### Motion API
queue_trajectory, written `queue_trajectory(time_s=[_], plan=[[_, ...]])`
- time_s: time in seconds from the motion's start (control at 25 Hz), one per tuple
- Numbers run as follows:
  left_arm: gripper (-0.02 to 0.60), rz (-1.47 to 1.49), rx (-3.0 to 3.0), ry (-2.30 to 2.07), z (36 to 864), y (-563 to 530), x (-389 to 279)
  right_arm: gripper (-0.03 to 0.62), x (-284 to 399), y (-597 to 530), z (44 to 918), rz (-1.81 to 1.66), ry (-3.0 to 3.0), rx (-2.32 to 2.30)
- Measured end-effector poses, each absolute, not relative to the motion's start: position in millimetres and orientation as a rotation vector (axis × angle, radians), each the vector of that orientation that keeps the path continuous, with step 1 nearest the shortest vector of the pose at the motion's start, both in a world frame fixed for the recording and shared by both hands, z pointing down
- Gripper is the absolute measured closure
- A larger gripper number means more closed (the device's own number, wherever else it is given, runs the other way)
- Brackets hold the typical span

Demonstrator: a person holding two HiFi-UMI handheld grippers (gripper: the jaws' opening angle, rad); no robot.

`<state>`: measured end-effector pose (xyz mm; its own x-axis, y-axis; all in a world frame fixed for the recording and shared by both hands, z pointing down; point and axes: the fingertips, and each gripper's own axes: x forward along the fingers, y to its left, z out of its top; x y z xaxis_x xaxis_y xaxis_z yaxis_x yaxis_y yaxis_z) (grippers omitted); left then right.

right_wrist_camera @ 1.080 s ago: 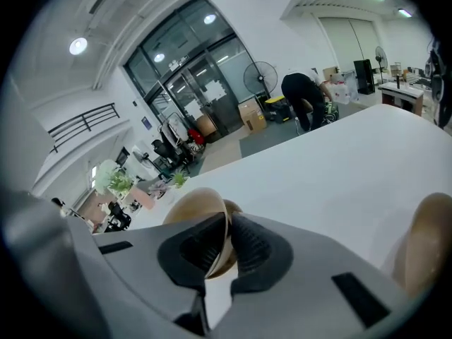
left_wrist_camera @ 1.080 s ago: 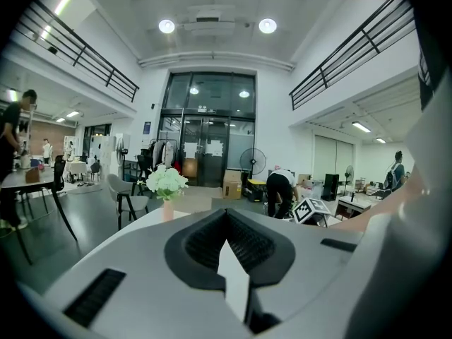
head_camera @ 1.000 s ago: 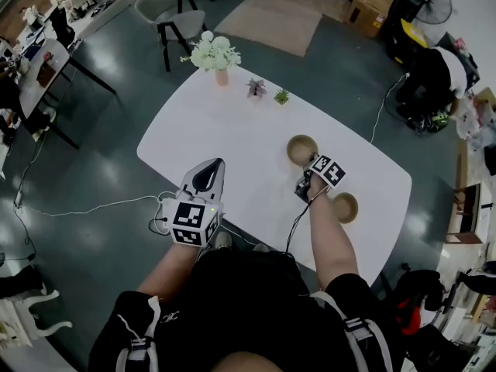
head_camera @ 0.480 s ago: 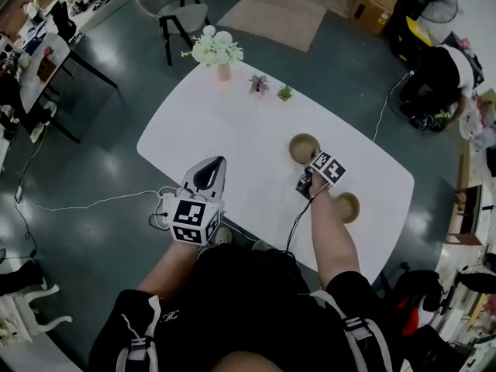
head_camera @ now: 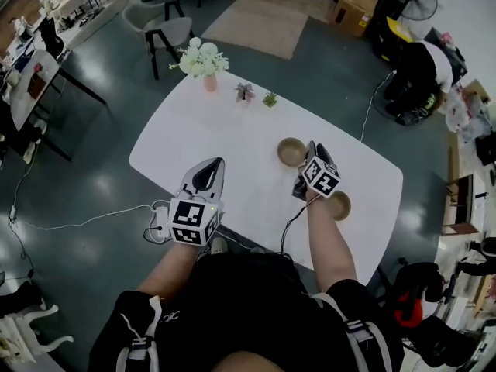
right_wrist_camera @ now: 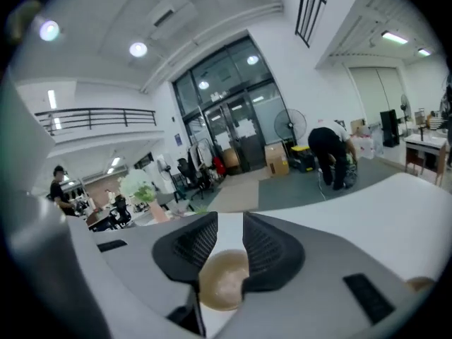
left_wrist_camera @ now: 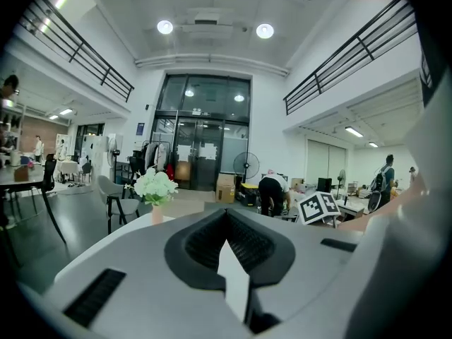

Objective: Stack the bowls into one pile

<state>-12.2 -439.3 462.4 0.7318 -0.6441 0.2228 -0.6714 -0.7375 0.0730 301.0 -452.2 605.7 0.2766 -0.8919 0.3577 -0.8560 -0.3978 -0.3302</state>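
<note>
The right gripper (head_camera: 311, 152) hangs just beside the far bowl (head_camera: 290, 152) on the table (head_camera: 201, 130). Its jaws have just opened narrowly and hold nothing. The near bowl (head_camera: 338, 205) lies behind it. On the left gripper (head_camera: 215, 165) the jaws are together.

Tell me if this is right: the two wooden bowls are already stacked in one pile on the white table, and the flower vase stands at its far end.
Not stacked. The head view shows the far bowl and the near bowl lying apart on the white table. The flower vase does stand at its far end.
</note>
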Motion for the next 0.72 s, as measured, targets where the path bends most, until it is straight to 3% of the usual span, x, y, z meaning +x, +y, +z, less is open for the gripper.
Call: queue_trajectory(time_s=[0.2, 0.36, 0.72], plan=[[0.568, 0.225, 2.814, -1.019, 446.7, -432.2, 0.2, 0.511, 255.5, -427.7, 492.9, -0.303, 1.849, -2.382], [0.568, 0.181, 2.843, -0.971, 430.3, -424.3, 12.5, 0.577, 217.9, -395.2, 418.1, -0.013, 1.898, -2.389], [0.568, 0.128, 2.912, -0.852, 408.2, -404.1, 26.8, 0.577, 175.0, -348.5, 379.2, 0.081, 1.873, -2.378]])
